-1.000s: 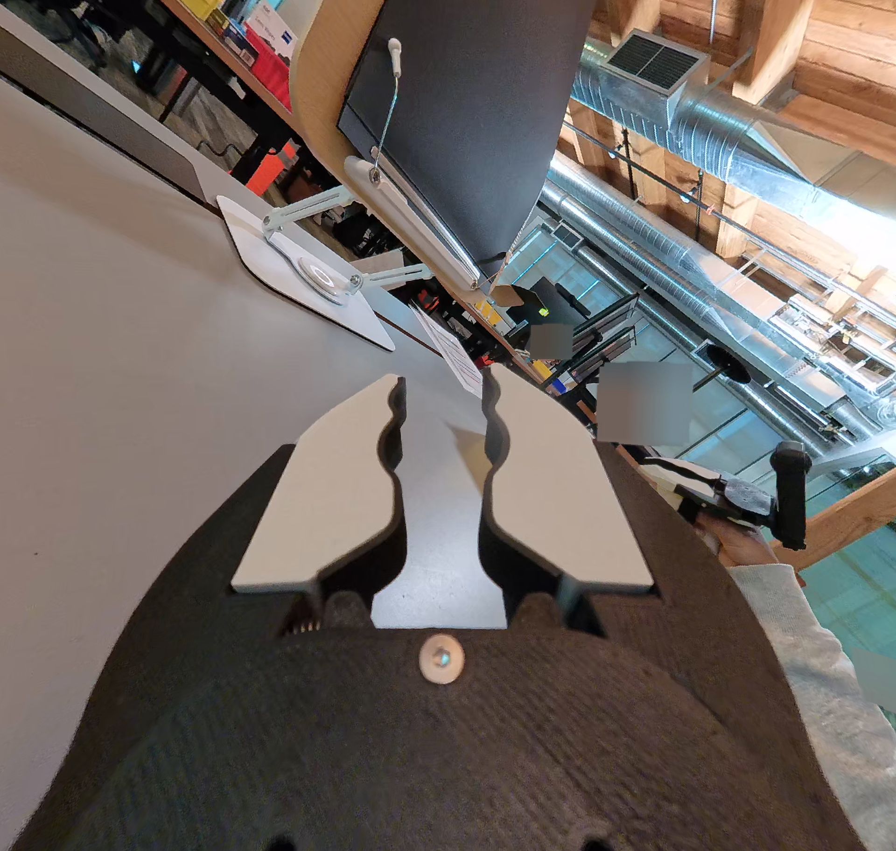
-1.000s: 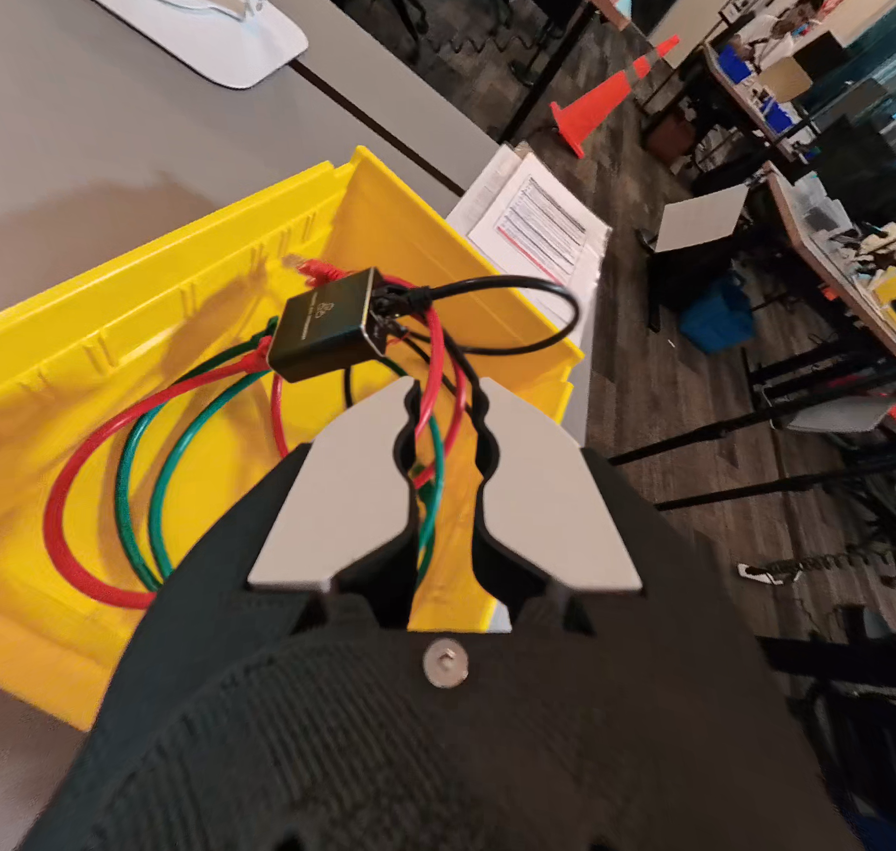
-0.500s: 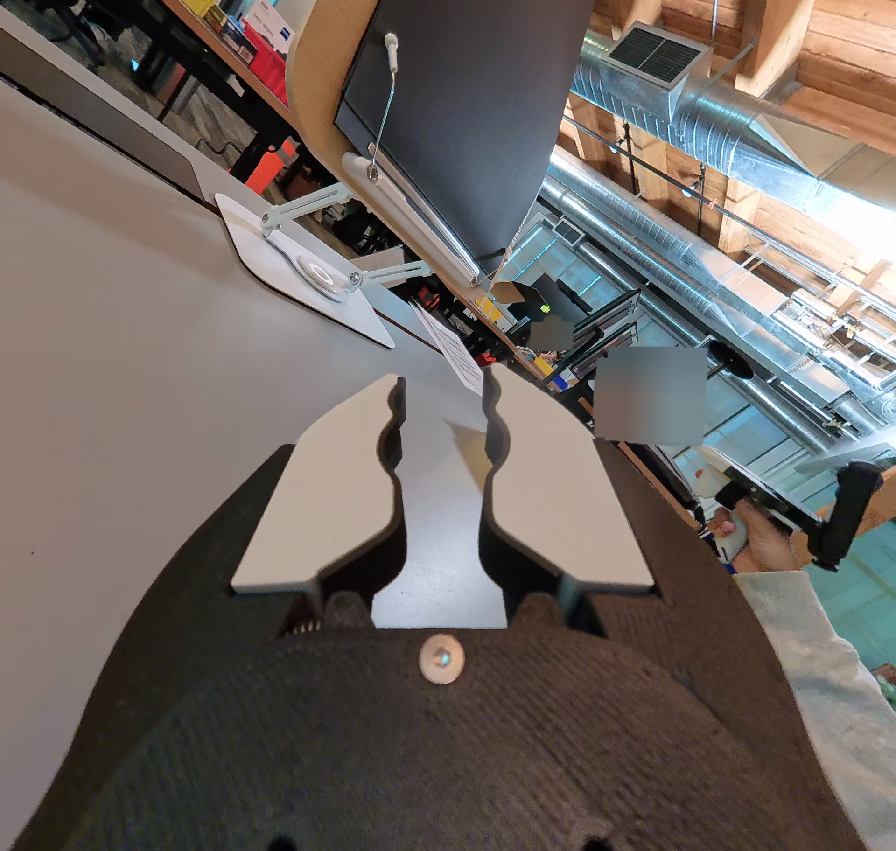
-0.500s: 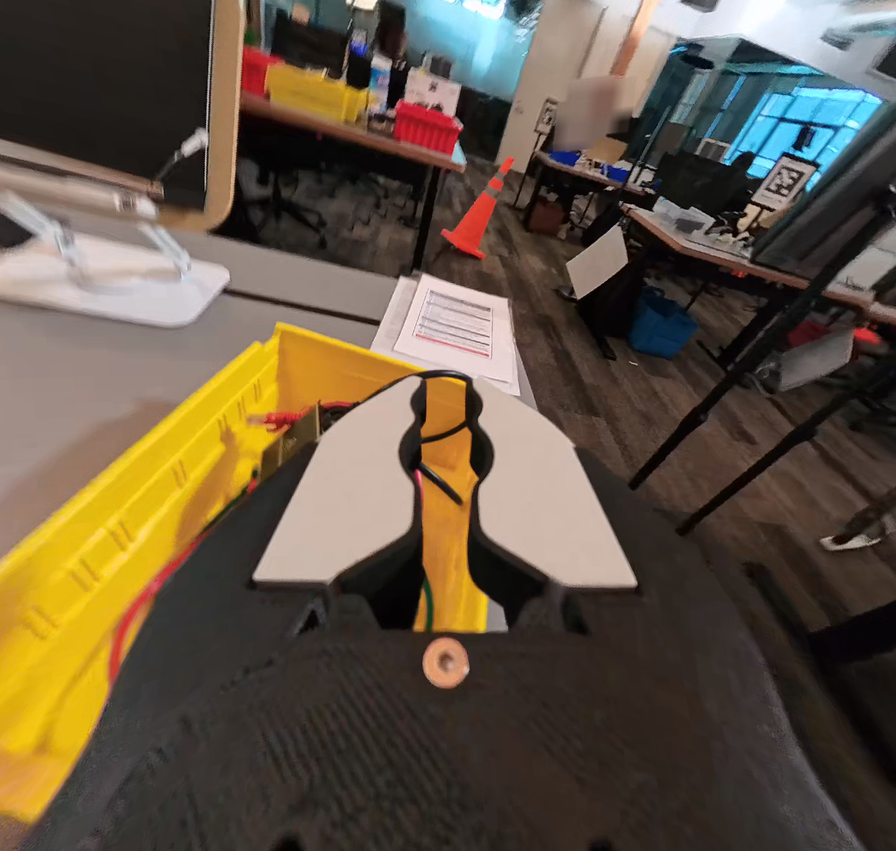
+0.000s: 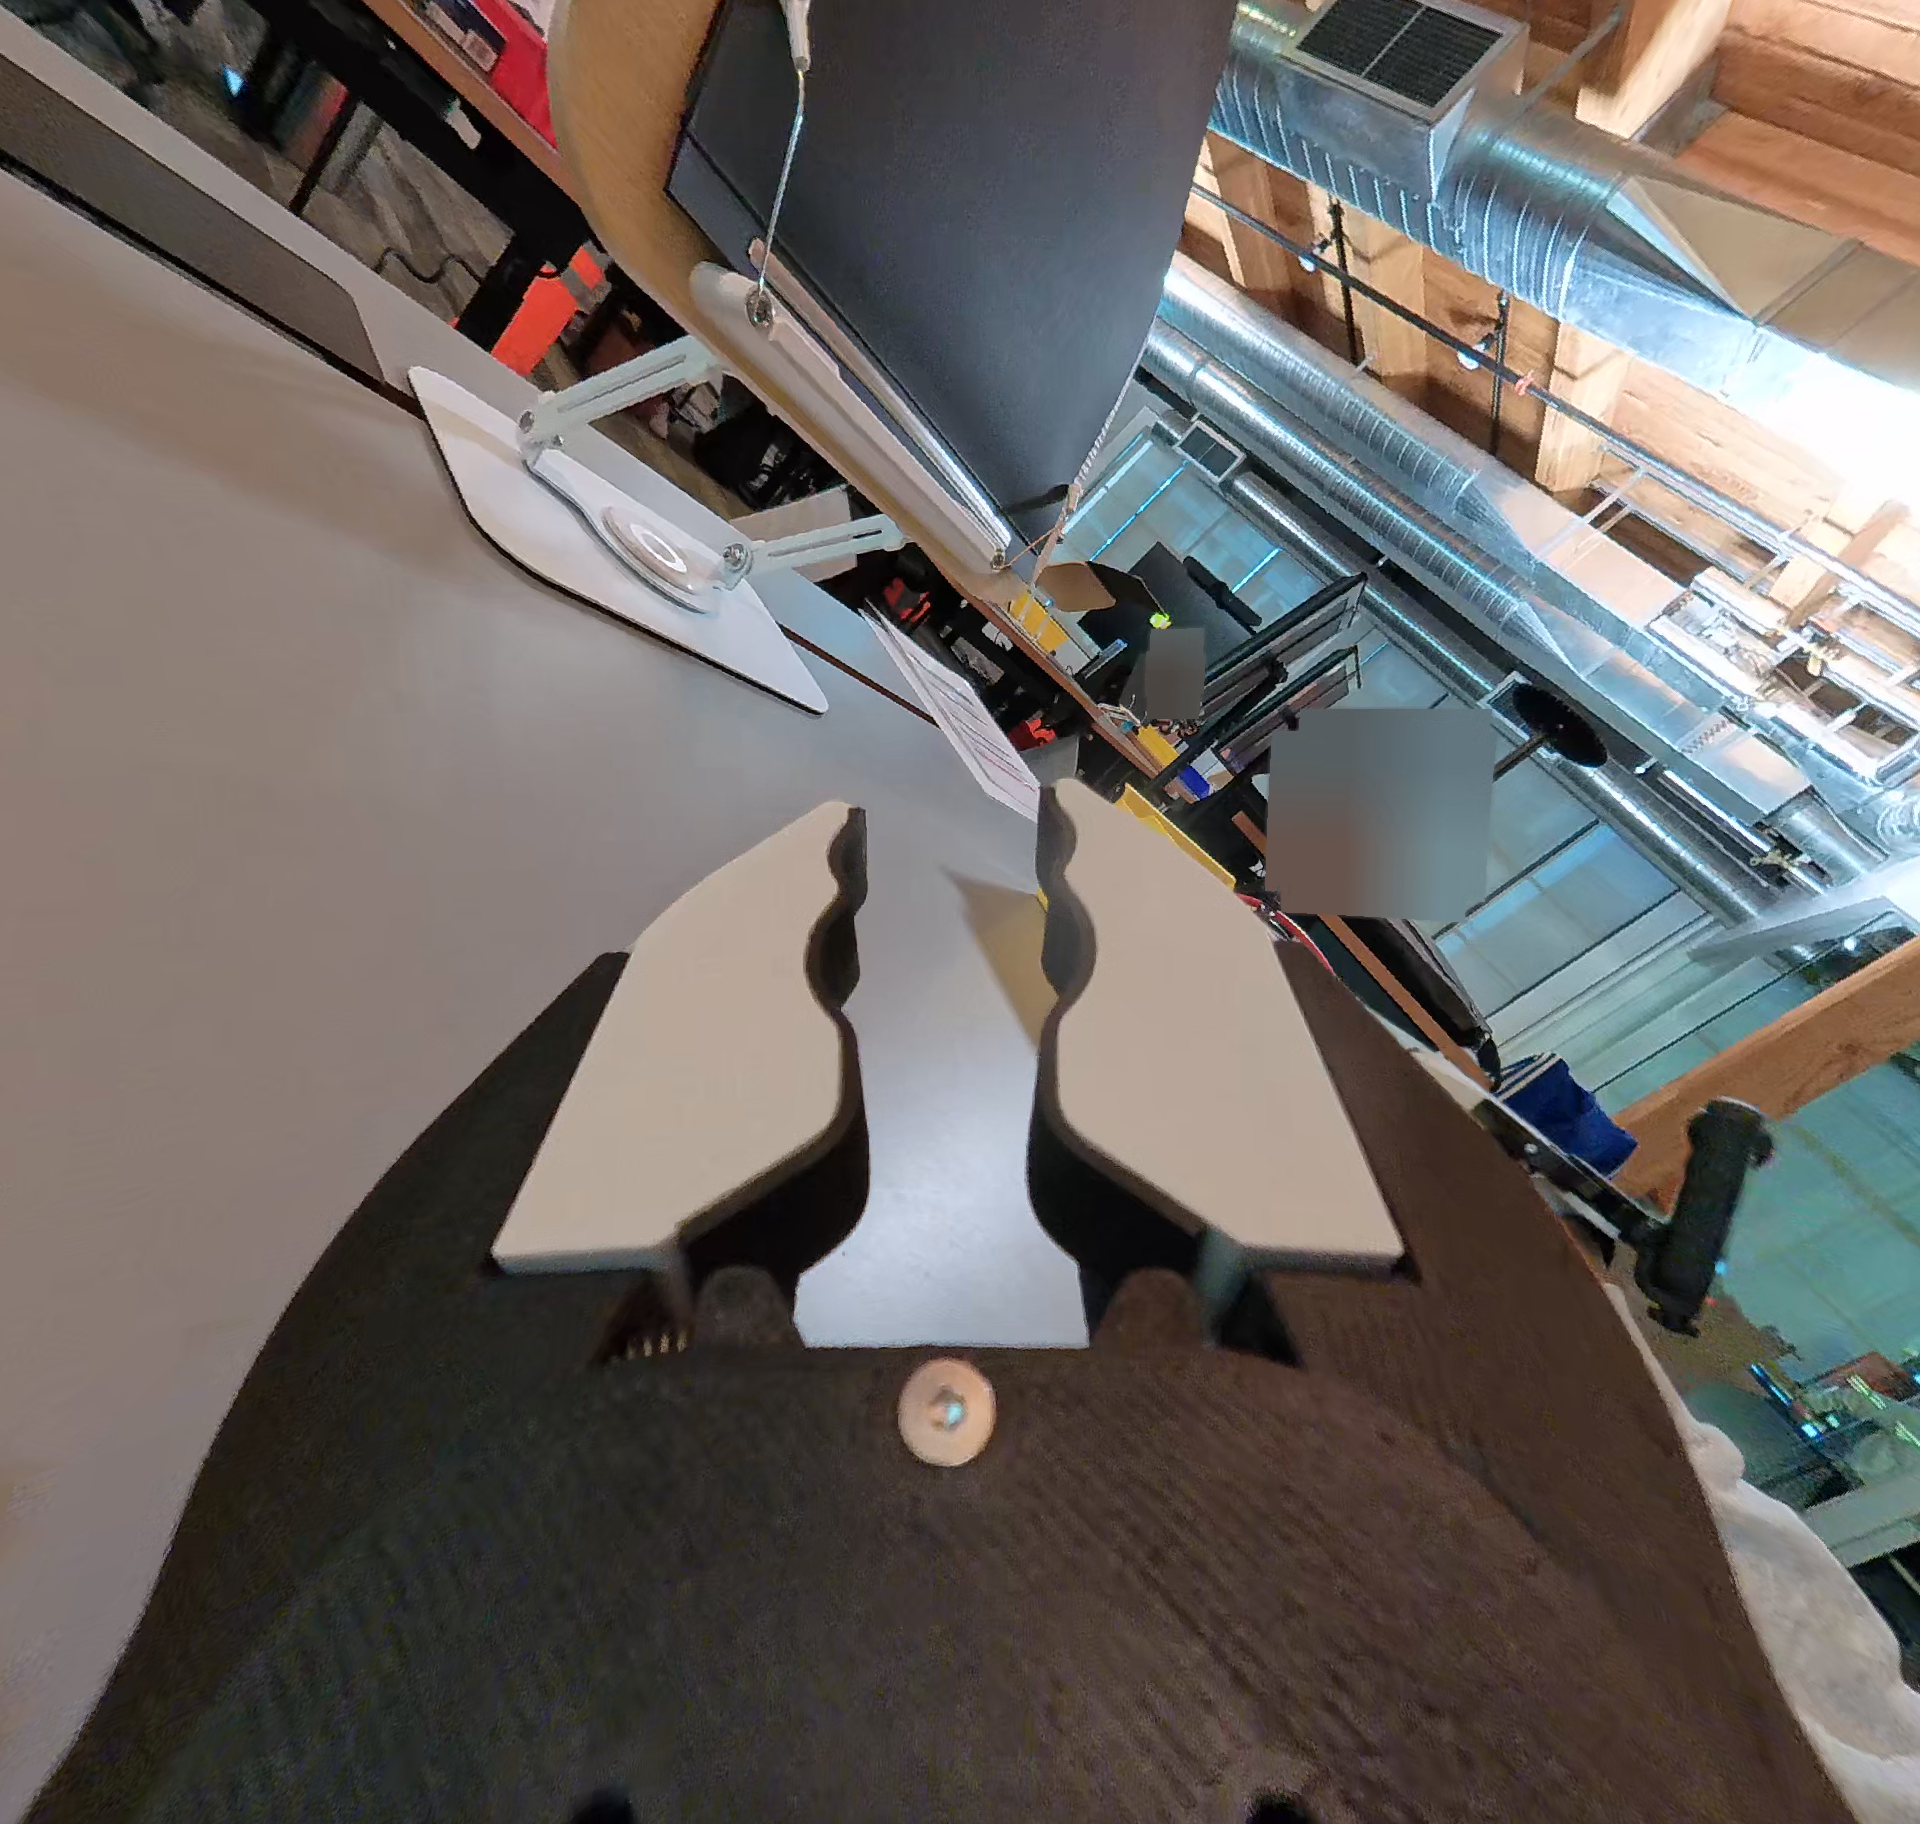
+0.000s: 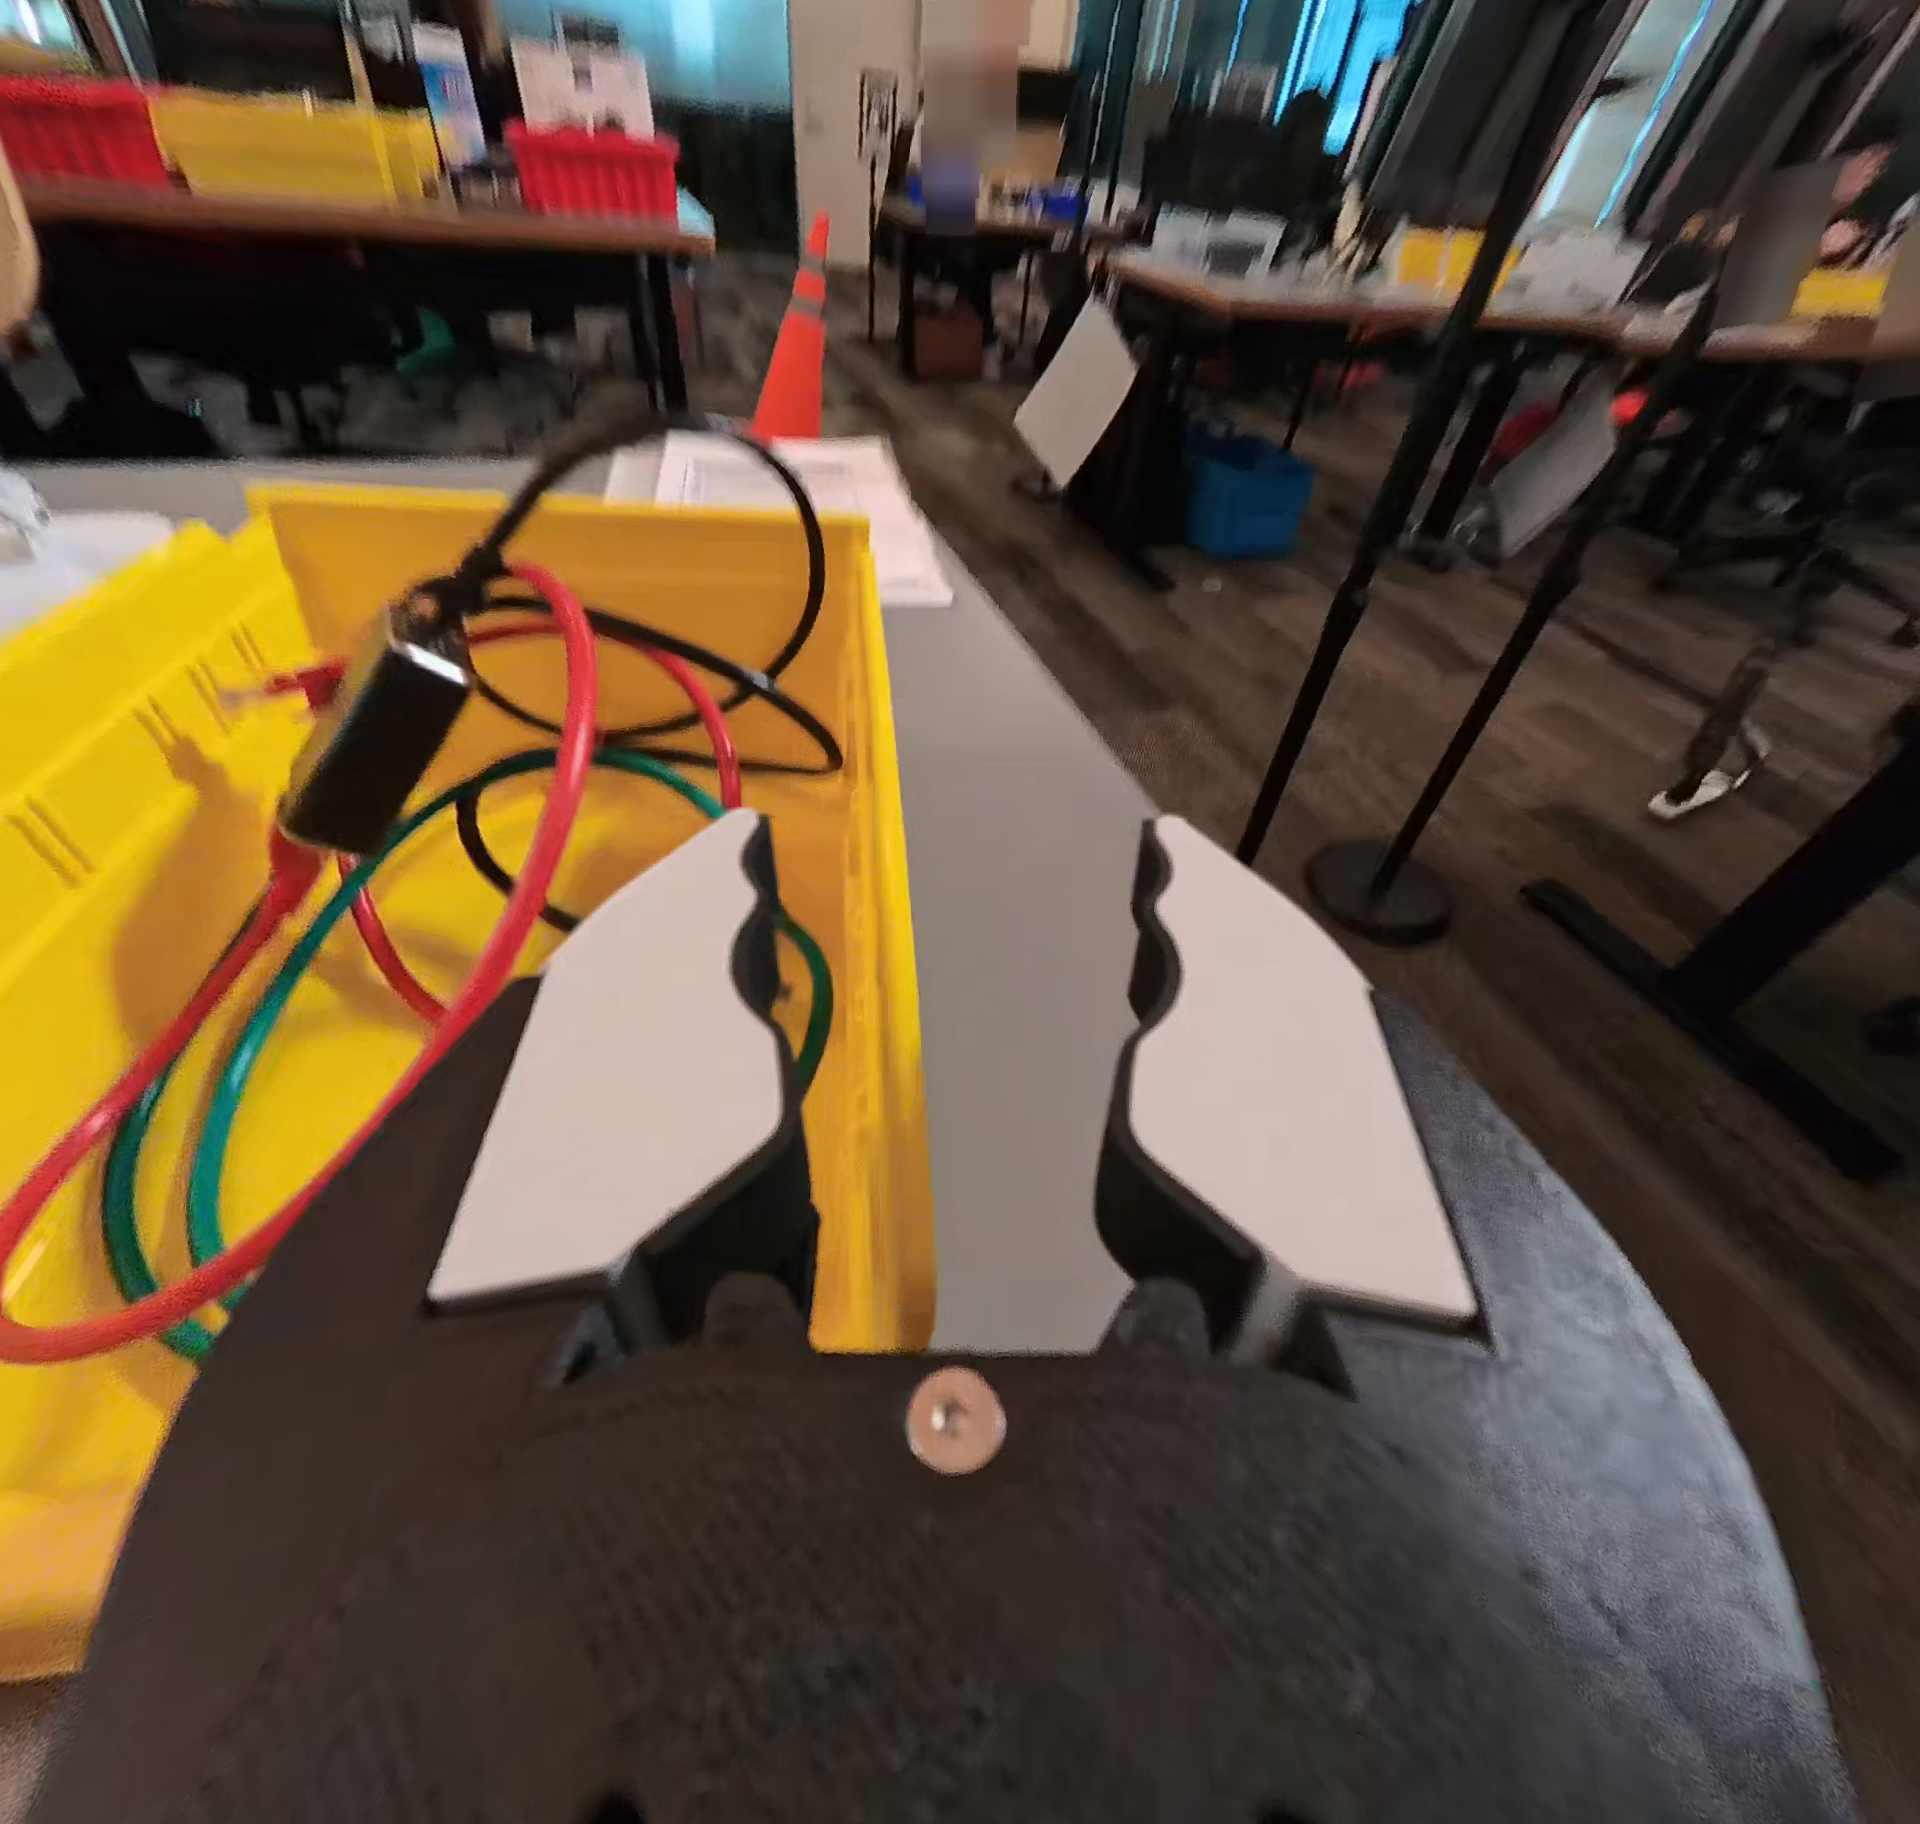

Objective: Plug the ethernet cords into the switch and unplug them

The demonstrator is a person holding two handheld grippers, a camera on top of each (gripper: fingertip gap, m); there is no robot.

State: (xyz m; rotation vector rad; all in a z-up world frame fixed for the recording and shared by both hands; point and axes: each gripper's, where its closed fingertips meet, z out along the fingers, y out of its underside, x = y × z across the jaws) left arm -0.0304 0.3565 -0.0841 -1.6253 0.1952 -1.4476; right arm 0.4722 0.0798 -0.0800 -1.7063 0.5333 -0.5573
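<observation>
A small black switch (image 6: 374, 746) lies tilted in a yellow bin (image 6: 873, 735) in the right wrist view, among a red cord (image 6: 551, 839), a green cord (image 6: 260, 1026) and a thin black cable (image 6: 810, 569). I cannot tell which cords are plugged in. My right gripper (image 6: 951, 829) is wide open and empty. It straddles the bin's right wall, with the left finger over the bin and the right finger over the grey table (image 6: 997, 787). My left gripper (image 5: 951, 813) is open and empty, low over bare table. The right gripper's handle (image 5: 1704, 1224) shows far right in the left wrist view.
A dark monitor (image 5: 987, 164) on a white stand (image 5: 623, 548) stands at the back of the table. A sheet of paper (image 6: 894, 538) lies past the bin near the table's edge. Off the table to the right are floor, black stand poles (image 6: 1382, 631) and an orange cone (image 6: 795, 340).
My right gripper has opened wide, tilted up and shifted right, from over the cords to the bin's right wall. The switch has tipped up. My left gripper has barely moved.
</observation>
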